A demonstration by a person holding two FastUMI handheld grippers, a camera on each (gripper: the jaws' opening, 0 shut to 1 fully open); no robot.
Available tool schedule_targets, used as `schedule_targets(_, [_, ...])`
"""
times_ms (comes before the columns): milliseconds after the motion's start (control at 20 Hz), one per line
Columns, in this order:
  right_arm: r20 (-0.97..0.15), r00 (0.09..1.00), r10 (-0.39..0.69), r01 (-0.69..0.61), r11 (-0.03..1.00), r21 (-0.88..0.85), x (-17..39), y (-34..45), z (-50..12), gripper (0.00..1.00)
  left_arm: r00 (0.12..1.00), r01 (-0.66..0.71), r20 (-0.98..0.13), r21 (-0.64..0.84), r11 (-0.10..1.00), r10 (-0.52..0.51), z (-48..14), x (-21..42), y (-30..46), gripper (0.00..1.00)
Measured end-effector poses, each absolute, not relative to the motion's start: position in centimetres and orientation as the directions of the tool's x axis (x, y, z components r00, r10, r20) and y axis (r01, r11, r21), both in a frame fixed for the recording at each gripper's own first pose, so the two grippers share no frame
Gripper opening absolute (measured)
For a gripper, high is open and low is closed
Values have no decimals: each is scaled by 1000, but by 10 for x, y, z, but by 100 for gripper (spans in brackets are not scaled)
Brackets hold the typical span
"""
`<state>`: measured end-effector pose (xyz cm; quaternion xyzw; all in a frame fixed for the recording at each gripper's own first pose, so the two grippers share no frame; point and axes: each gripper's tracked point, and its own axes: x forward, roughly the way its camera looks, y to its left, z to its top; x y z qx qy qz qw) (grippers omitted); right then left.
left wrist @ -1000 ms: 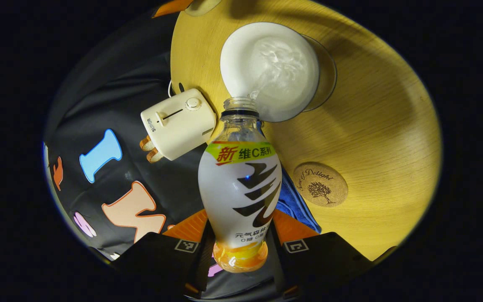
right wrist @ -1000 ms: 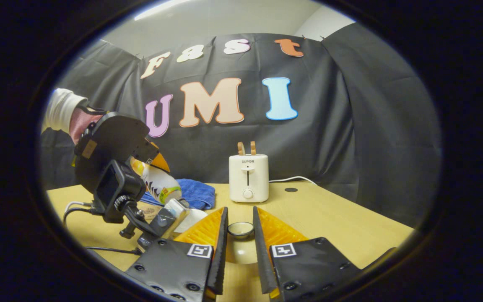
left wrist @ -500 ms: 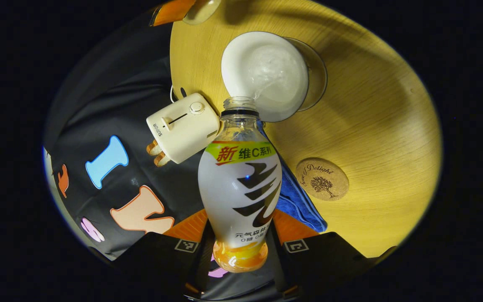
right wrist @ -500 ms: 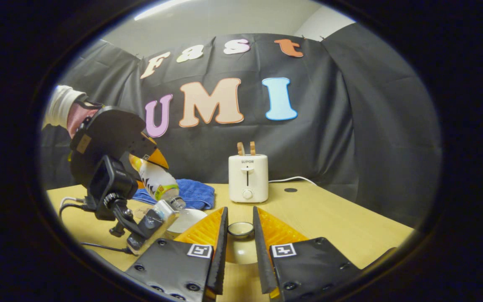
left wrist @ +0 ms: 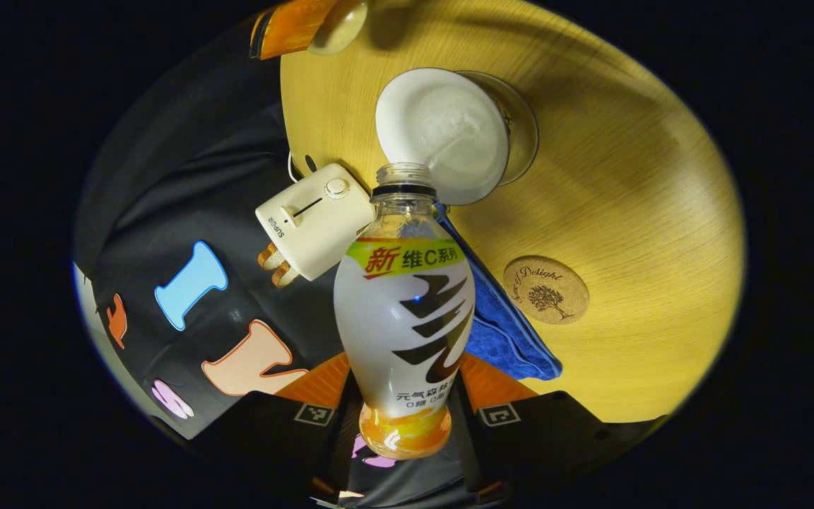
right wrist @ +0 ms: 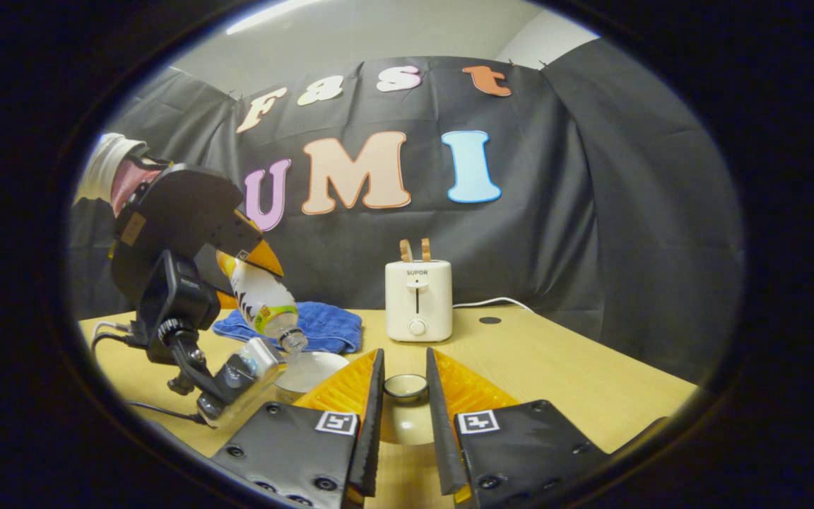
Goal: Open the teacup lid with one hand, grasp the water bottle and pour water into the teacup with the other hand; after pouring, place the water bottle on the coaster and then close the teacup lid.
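Light wood table [right wrist: 555,367] runs up to the black cloth booth wall [right wrist: 591,212], with pale room wall and ceiling above the cloth. Far left in the right gripper view, a person's hand with a white sleeve [right wrist: 107,166] holds the left gripper [right wrist: 255,258] raised over the table, a cable trailing on the wood under it. That gripper is clamped on the water bottle [right wrist: 260,300], both fingers pressing near its base; the bottle is uncapped and tilted mouth-down. Its mouth sits just above the white teacup [right wrist: 308,371], which stands open on a clear saucer on the table. Left gripper view looks along the bottle [left wrist: 405,311] into the cup [left wrist: 442,134], and the cup holds cloudy liquid. Cork coaster [left wrist: 546,290] lies bare on the wood, near the cup and beside the blue towel [left wrist: 506,329]. Towel is behind the cup, bunched. Centre back, white toaster [right wrist: 418,300] upright with two slices sticking up, its cord running right along the wall. Front centre, the right gripper [right wrist: 405,396] is low over the table, jaws closed on the teacup lid [right wrist: 405,406], knob showing between the fingers, lid held off the cup to its right.
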<state>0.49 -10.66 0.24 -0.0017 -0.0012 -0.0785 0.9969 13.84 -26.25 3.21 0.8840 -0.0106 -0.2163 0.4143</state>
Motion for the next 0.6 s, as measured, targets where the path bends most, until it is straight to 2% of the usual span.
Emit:
schedule_targets(400, [2, 989, -151, 151, 989, -3, 5, -106, 3, 37, 905, 159, -380, 717, -679, -190, 28, 136, -260, 59])
schedule_targets(500, [2, 989, -151, 151, 989, -3, 5, -106, 2, 37, 896, 196, -403, 736, -648, -187, 23, 136, -256, 58])
schedule_targets(600, [2, 989, -151, 151, 989, -3, 6, -106, 3, 38, 874, 273, -447, 775, -570, -189, 10, 133, -250, 58])
